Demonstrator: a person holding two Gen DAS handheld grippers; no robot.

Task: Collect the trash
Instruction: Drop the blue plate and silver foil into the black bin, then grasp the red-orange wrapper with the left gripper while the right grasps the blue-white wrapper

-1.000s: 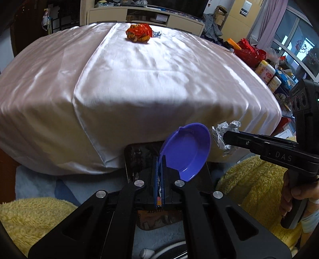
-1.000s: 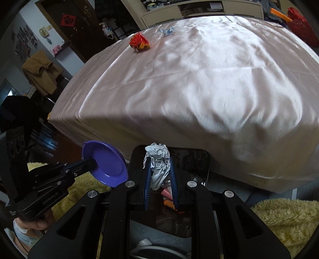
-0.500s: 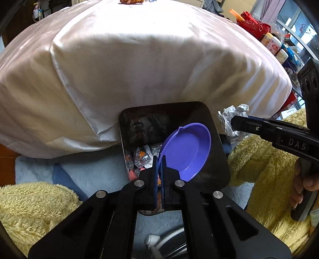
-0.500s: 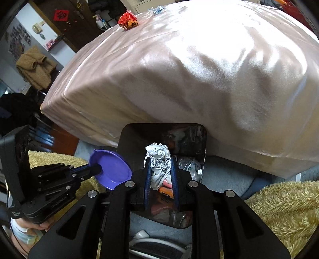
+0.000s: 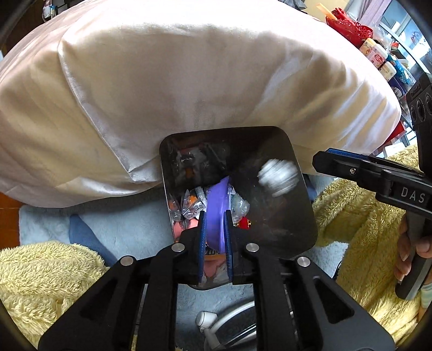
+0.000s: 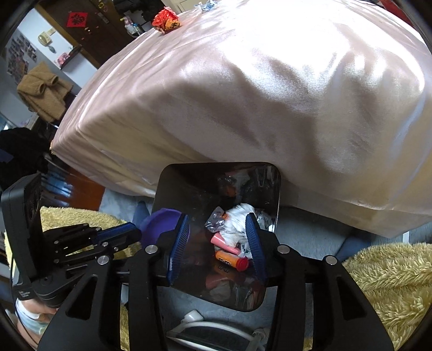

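Opening right gripper point(image 6: 216, 243) jaws over black bin point(image 6: 162, 186), crumpled paper point(image 6: 235, 229) lying among wrappers below; left gripper point(image 6: 129, 233) releasing purple dish point(image 6: 159, 224).

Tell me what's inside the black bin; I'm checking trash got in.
Inside the black bin: an orange tube, white crumpled paper, clear wrappers, a purple dish. Deeper layers are hidden.

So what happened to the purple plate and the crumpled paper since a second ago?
Both grippers sank over the black square bin and their jaws are opening. The right gripper let go: the crumpled white paper ball is falling. The round purple plastic plate sits edge-on between the left gripper's pads. The red wrapper stayed on the bed.
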